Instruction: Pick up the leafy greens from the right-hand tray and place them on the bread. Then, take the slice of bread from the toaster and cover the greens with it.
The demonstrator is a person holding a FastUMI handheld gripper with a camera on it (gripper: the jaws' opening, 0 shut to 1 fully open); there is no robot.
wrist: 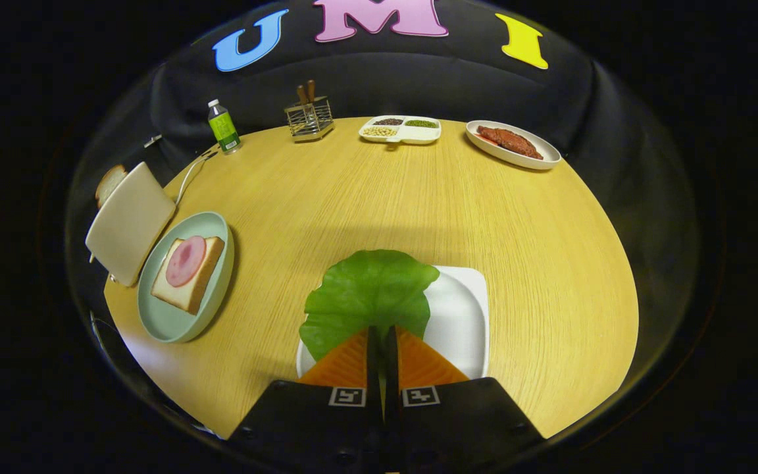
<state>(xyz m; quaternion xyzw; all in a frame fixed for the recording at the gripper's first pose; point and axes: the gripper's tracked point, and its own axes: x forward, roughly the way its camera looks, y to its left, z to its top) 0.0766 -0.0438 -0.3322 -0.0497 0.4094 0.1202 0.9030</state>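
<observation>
A green lettuce leaf (367,296) is pinched at its near edge by my gripper (382,337), whose fingers are pressed together on it. The leaf fans out ahead of the fingers, over the left part of a white square tray (464,316). Off to the left, a pale green plate (175,322) carries a slice of bread (204,280) topped with a round pink ham slice (186,260). Beyond that plate stands a cream toaster (130,222) with a bread slice (109,183) poking out of its top.
At the table's far side stand a green-labelled bottle (224,126), a wire holder with utensils (309,117), a divided white dish of beans (400,130) and an oval white plate with meat (512,143). A white cable (188,179) runs from the toaster.
</observation>
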